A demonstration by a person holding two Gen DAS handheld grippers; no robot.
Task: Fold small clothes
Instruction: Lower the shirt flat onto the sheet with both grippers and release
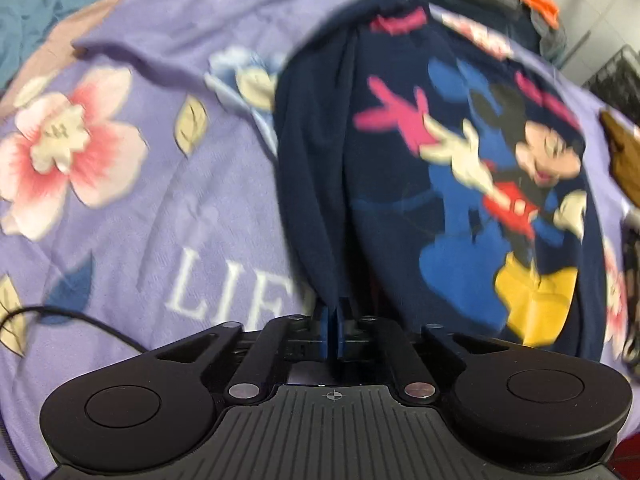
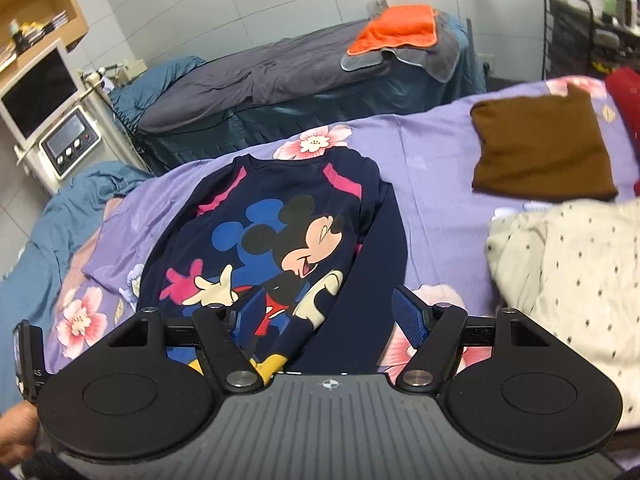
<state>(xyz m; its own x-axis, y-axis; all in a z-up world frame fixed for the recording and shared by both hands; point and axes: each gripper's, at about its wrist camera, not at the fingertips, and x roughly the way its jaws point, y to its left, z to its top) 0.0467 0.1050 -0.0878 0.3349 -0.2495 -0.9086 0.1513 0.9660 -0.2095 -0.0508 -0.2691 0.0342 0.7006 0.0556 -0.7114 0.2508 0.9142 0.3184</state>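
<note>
You see the shirt (image 2: 280,236) lying flat on the bedspread (image 2: 436,152). Right of the shirt lies a folded cloth (image 2: 540,148), and nearer than that cloth a dotted garment (image 2: 568,272). Behind the shirt stands another bed (image 2: 280,72).
</note>
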